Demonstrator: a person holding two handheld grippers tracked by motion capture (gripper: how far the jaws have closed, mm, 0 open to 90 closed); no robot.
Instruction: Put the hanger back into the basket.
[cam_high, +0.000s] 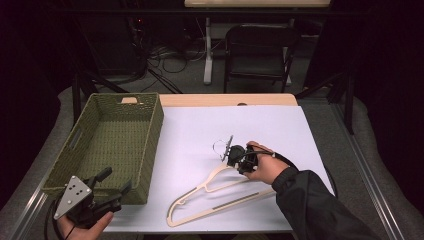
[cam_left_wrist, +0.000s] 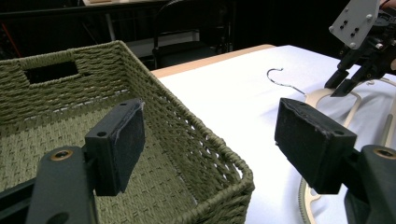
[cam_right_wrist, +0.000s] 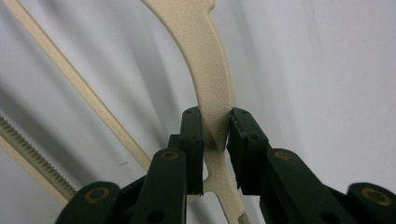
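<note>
The right gripper (cam_right_wrist: 215, 140) is clamped on the cream plastic clothes hanger (cam_high: 215, 197) lying on the white table (cam_high: 200, 130); the left gripper (cam_left_wrist: 210, 140) hovers with jaws apart beside the green woven basket (cam_high: 150, 145).

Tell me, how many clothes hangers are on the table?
1. The cream hanger lies on the white table right of the green woven basket, clamped near its neck by the right gripper.

Black two-jaw grippers, one dark sleeve

Left gripper (cam_high: 117, 183): black body, grey three-cornered plate with dark screw holes, brass-coloured pivot screws. Right gripper (cam_right_wrist: 215, 140): black jaws, matching screws. Right forearm in a black jacket sleeve (cam_high: 320, 205).
</note>
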